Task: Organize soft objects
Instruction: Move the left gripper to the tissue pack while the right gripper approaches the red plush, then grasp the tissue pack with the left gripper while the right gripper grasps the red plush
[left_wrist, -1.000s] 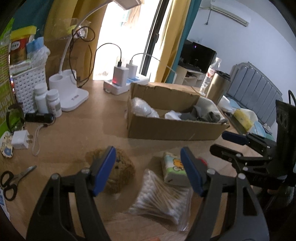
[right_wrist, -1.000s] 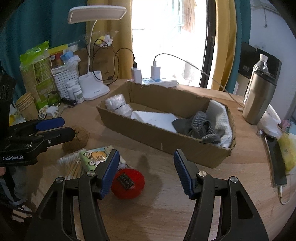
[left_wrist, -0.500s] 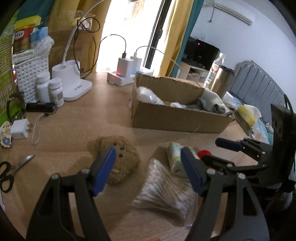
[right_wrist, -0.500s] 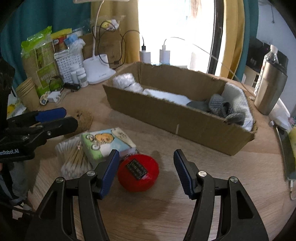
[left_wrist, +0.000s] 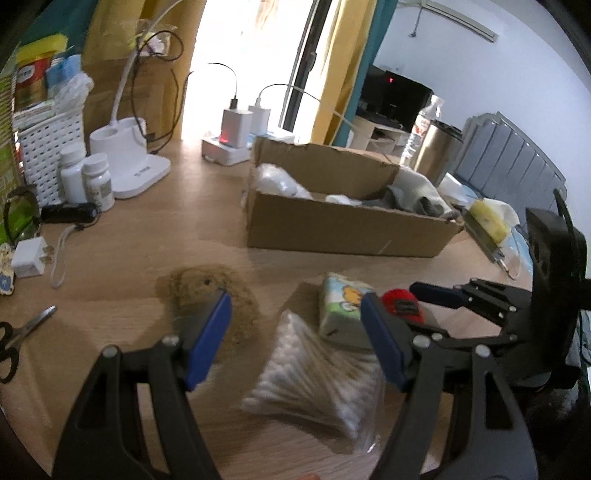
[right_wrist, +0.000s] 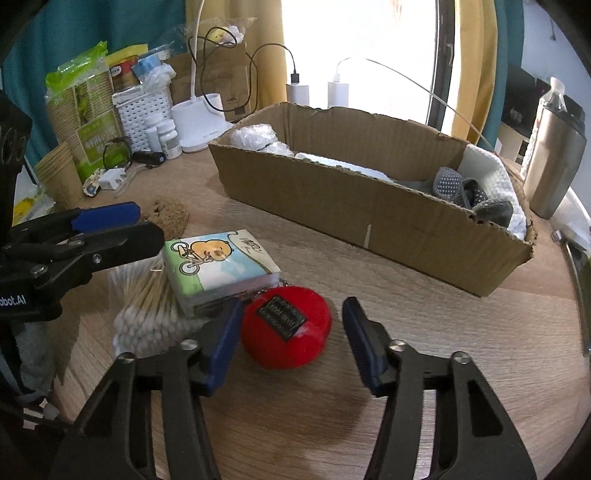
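A red plush ball (right_wrist: 295, 350) with a dark label lies on the wooden table, between the fingers of my right gripper (right_wrist: 291, 310). The jaws are closing, with a gap left on the ball's right side. Touching the ball is a cartoon-printed tissue pack (right_wrist: 218, 262), which rests partly on a bag of cotton swabs (right_wrist: 147, 306). My left gripper (left_wrist: 294, 301) hangs open above the swab bag (left_wrist: 314, 376), its left finger in front of a brown plush toy (left_wrist: 214, 284). The cardboard box (right_wrist: 369, 221) behind holds white bundles, grey knitwear and a white towel.
A lamp base (left_wrist: 129, 166), pill bottles (left_wrist: 98, 181), a white basket (left_wrist: 48, 147) and a power strip (left_wrist: 229, 155) stand at the back. Scissors (left_wrist: 22, 332) and a charger (left_wrist: 29, 256) lie left. A steel tumbler (right_wrist: 550, 158) stands right of the box.
My right gripper has sunk toward the red ball, and its jaws have narrowed around it. The left gripper has barely moved and stays open.
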